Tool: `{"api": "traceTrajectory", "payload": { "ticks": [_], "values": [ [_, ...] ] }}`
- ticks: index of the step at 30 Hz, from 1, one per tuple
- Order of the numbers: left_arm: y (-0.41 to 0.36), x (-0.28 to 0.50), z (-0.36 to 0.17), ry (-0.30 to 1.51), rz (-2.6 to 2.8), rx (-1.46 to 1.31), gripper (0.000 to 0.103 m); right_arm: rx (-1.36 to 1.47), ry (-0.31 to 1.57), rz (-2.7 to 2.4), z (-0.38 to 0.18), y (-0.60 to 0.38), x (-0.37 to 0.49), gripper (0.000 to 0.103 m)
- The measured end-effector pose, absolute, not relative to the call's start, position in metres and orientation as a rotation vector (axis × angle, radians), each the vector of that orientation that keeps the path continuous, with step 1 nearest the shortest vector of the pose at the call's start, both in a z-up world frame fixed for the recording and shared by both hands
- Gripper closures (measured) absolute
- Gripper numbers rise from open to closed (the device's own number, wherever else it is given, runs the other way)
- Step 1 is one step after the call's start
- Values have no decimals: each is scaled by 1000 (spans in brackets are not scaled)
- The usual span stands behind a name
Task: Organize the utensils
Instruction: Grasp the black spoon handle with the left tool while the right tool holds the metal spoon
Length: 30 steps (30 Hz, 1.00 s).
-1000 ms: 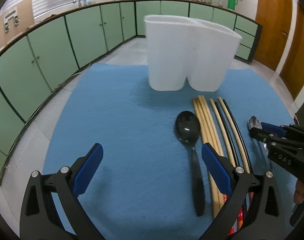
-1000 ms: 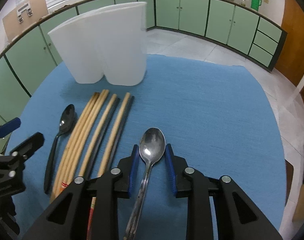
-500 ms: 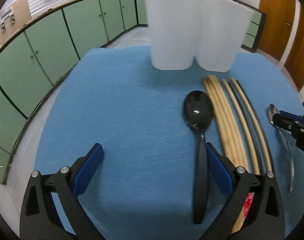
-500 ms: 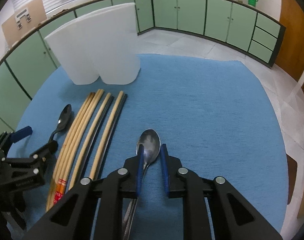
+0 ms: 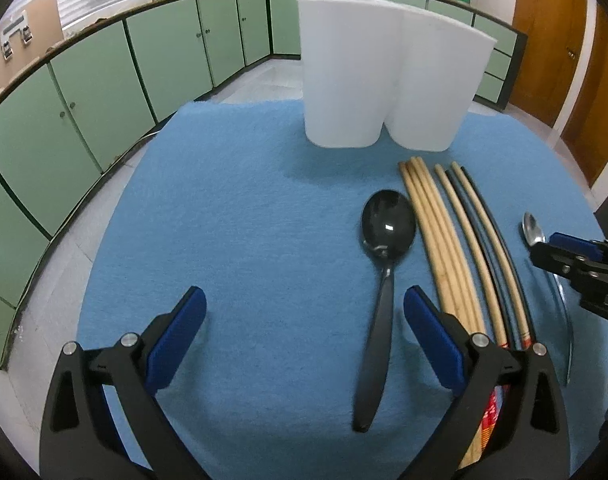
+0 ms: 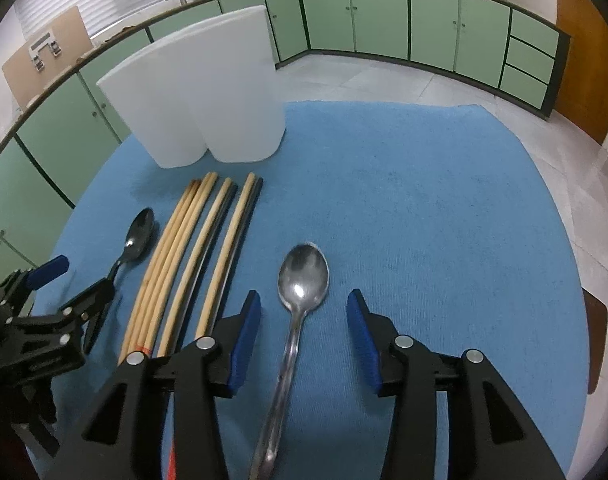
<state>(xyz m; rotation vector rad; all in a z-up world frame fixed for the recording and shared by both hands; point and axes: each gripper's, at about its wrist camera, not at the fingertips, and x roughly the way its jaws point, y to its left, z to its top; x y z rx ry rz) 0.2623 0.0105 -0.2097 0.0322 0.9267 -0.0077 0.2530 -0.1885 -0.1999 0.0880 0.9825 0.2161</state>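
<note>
Released moments ago, my right gripper (image 6: 304, 320) has just spread its jaws off the steel spoon (image 6: 301, 276), which lies between them on the blue mat (image 6: 424, 220). My left gripper (image 5: 304, 332) stands wide astride the black spoon (image 5: 388, 236). Next I judge a firmer re-grip before lifting toward the white holder (image 6: 199, 100); chopsticks (image 6: 191, 248) crowd alongside.

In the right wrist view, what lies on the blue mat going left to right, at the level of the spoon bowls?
Left gripper → black spoon → chopsticks → metal spoon, between the right gripper's open jaws, which have just been opening → bare blue mat.
</note>
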Motion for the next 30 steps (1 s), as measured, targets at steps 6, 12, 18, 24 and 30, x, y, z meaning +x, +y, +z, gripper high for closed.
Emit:
{"api": "traceTrajectory", "payload": {
  "ticks": [6, 12, 18, 24, 30],
  "values": [
    [-1, 276, -210, 921, -34, 37, 7, 75, 992, 198, -200, -178, 264, 75],
    [-5, 286, -224, 949, -28, 75, 6, 60, 982, 201, -201, -180, 263, 75],
    [8, 291, -222, 952, 6, 47, 6, 53, 977, 204, -203, -179, 260, 75],
    [11, 300, -219, 943, 75, 44, 6, 46, 973, 210, -201, -176, 257, 75],
    [13, 303, -217, 939, 113, 47, 6, 42, 971, 215, -201, -178, 258, 75]
  ]
}}
